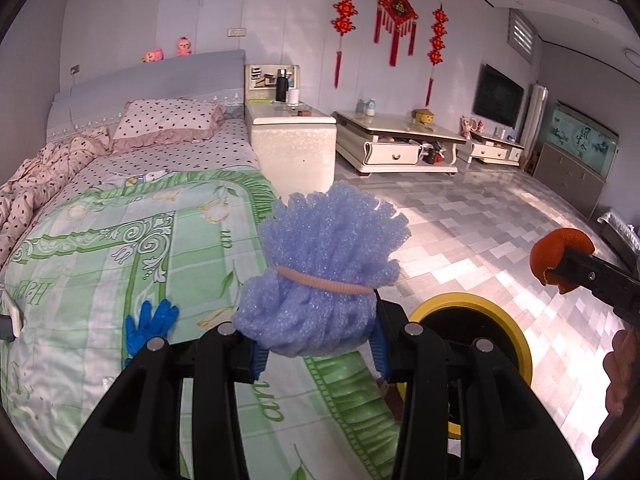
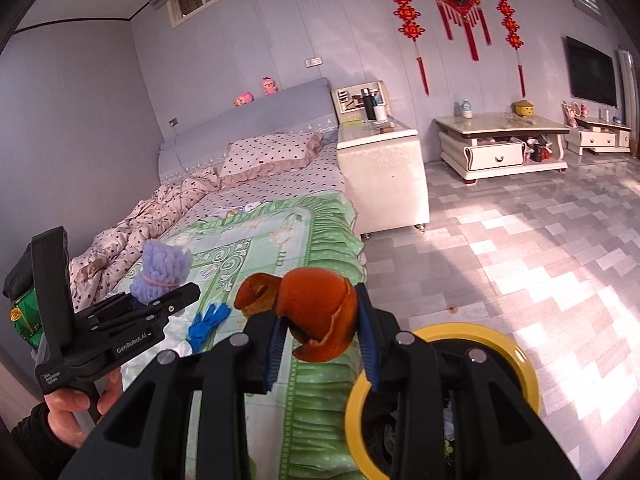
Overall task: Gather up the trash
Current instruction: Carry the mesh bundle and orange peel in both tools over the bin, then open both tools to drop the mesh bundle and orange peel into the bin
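The foam (image 1: 320, 268), a blue bundle tied with a band, is clamped in the left gripper (image 1: 318, 354) above the bed's (image 1: 120, 240) edge; the right gripper (image 2: 324, 344) clenches an orange peel (image 2: 316, 312) near the yellow-rimmed bin (image 2: 508, 340) on the floor. The curled peel may slip and miss the bin. A blue glove (image 1: 150, 326) remains on the bed. The grippers hide most of the bin's inside.
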A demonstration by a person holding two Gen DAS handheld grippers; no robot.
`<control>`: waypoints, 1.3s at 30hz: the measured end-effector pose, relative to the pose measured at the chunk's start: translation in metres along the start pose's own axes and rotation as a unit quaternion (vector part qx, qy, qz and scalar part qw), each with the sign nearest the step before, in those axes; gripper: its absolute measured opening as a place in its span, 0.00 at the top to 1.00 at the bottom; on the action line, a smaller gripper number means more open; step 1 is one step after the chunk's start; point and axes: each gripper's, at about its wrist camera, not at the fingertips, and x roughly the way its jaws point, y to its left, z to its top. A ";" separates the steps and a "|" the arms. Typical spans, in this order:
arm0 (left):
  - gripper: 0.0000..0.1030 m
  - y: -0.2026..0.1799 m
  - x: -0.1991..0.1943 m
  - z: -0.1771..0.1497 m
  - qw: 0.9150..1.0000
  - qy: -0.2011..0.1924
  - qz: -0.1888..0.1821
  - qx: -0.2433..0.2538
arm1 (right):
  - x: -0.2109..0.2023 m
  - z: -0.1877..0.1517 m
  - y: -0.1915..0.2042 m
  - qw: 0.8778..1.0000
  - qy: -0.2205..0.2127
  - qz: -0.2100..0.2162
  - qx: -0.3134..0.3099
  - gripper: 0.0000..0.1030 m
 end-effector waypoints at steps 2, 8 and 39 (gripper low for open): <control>0.63 -0.017 0.008 -0.001 1.000 0.006 -0.013 0.007 | -0.003 -0.003 -0.014 1.000 -0.001 -0.012 0.008 0.71; 0.63 -0.062 0.036 -0.012 0.998 0.027 -0.040 0.032 | -0.003 -0.014 -0.052 0.999 0.007 -0.043 0.031 0.70; 0.56 -0.118 0.135 -0.084 0.983 0.125 -0.120 0.053 | 0.058 -0.062 -0.143 0.984 0.082 -0.111 0.113 0.68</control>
